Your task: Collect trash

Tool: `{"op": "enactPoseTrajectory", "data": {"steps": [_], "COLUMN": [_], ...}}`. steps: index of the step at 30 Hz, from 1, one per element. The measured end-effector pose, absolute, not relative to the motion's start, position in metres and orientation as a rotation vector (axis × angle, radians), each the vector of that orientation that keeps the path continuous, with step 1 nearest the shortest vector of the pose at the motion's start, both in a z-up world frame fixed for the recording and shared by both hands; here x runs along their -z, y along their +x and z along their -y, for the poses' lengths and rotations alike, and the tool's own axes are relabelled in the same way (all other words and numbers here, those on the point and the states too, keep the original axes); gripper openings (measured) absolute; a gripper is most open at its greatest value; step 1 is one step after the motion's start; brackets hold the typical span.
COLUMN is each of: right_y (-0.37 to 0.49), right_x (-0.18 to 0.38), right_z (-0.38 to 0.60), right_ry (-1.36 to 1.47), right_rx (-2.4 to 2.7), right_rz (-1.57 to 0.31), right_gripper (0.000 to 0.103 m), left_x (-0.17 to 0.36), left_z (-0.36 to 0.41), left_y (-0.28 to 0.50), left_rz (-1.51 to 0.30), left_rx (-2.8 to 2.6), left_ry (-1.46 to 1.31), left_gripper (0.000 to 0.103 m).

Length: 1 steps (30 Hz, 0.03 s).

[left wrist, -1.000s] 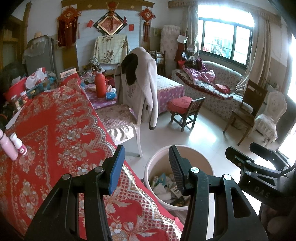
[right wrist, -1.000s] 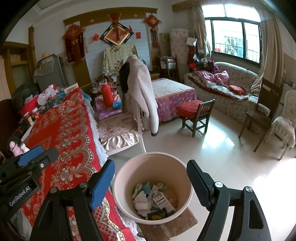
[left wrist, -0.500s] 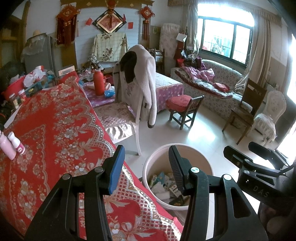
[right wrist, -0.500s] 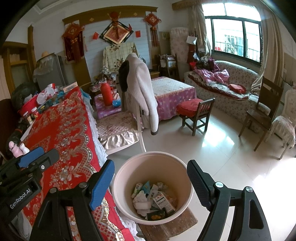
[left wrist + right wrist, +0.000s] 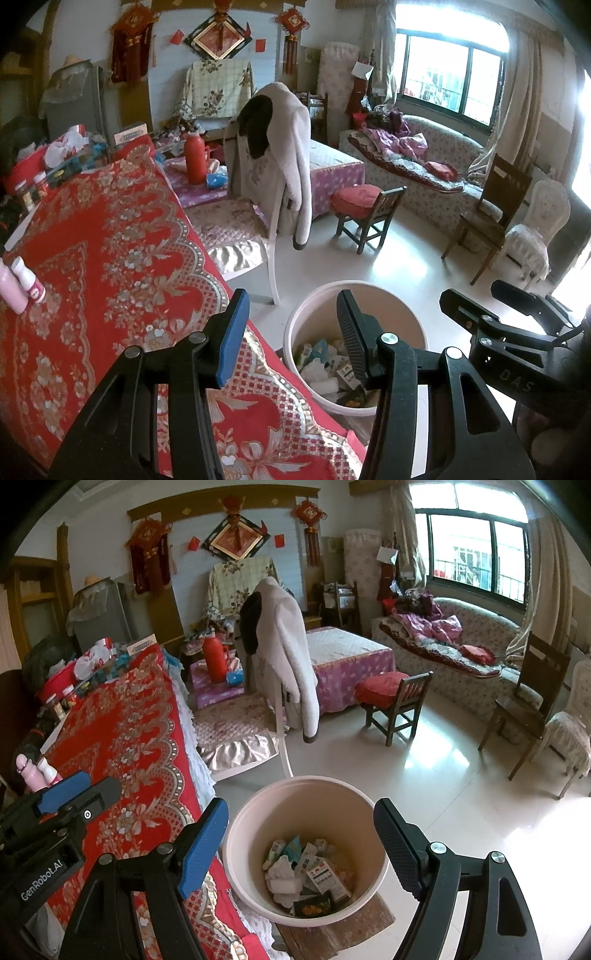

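My left gripper (image 5: 290, 334) and right gripper (image 5: 301, 843) both hang with jaws parted and nothing between the pads. The trash (image 5: 308, 877), crumpled tissue and small printed cartons, lies in the pale bucket (image 5: 236, 864) on the floor, at about 6 o'clock in the right wrist view and 5 o'clock in the left, just beside the red tablecloth (image 5: 110, 229). I judge these pieces light, soft and crushable; I would pinch a carton across its flat faces.

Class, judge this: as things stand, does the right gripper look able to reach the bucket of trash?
Probably yes: the right gripper, open and empty, hangs above the bucket with nothing between.
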State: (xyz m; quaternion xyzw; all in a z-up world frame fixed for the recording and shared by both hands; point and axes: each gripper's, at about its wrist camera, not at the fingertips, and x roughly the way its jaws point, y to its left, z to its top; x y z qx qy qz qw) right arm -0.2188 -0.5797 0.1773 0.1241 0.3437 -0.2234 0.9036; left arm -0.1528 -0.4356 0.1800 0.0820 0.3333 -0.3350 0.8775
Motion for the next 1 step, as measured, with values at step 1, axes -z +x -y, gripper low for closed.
{"op": "enactPoseTrajectory", "data": {"steps": [1], "right_y": [-0.2178], "right_x": [-0.1770], "right_z": [0.5791], "right_ry": [0.255], "right_rx": [0.459], "right_rz": [-0.712], "right_gripper": [0.079], "left_x": [-0.1798], "left_z": [0.4342], "left_y": [-0.1511], "left_rz": [-0.701], "left_rx": [0.698], "left_ry": [0.166], "left_gripper": [0.047]}}
